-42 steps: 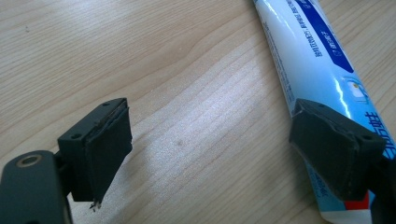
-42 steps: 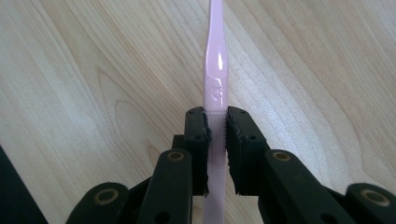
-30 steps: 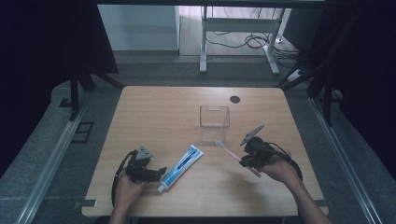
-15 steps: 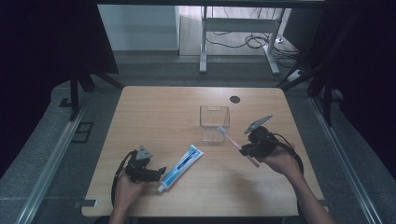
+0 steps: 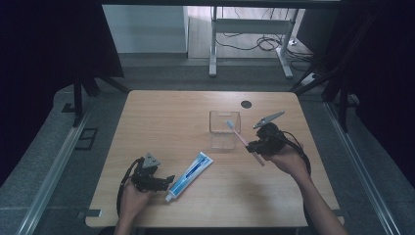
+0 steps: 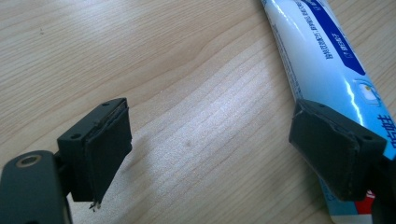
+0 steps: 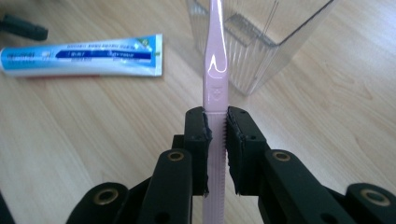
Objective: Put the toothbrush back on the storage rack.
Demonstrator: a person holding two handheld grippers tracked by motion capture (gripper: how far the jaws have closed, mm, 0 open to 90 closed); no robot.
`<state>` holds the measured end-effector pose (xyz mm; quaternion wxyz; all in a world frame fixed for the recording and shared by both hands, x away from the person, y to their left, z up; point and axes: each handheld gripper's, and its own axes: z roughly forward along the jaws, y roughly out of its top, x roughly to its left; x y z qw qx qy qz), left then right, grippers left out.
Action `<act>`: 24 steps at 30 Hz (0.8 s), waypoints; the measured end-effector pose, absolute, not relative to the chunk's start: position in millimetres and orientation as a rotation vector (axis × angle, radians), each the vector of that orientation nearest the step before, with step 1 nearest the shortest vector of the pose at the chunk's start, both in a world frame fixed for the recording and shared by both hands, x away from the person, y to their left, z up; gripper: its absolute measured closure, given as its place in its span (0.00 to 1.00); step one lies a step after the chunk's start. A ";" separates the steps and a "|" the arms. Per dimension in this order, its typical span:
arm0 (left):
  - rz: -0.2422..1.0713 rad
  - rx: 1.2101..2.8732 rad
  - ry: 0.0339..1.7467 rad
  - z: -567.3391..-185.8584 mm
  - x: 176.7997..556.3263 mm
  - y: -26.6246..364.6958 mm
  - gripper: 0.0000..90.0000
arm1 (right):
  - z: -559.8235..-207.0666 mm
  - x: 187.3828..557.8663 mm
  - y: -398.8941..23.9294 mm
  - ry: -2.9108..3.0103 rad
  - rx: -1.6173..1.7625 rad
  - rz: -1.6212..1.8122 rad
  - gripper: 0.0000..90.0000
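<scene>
We hold a pink toothbrush (image 7: 214, 70) clamped by its handle in our right gripper (image 7: 215, 135), the jaws pressed flat against both sides of the stem; in the high view the toothbrush (image 5: 242, 140) slants up from the gripper toward the clear plastic cup (image 5: 225, 128), its bristle end just over the cup's near-right rim. The cup stands upright on the wooden table (image 5: 166, 117), and we judge that we are about to drop the brush into it. Our left gripper (image 5: 164, 179) rests on the table well to the left of the cup, jaws apart with nothing between them; one jaw lies on the cap end of the toothpaste tube (image 5: 190, 169), which stretches flat between that gripper and the cup.

The risks, as we see them: the cup looks light, so a brush head that catches the rim could tip or push it; the grip sits low on the handle, so the long free end could swing or pivot between the jaws; letting go too early would let the brush fall outside the cup; a tall brush leaning on one wall might topple the cup.
</scene>
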<state>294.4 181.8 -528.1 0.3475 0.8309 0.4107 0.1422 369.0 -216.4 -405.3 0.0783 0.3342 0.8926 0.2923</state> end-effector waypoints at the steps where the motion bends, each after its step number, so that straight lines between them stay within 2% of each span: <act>1: 0.369 2.155 1.065 -528.1 294.4 181.8 0.15 | -405.3 370.8 -214.9 2.663 1.013 0.881 0.88; 24: 0.360 2.148 1.068 -527.7 293.9 182.5 0.15 | -407.6 397.2 -196.7 2.538 1.084 1.002 0.88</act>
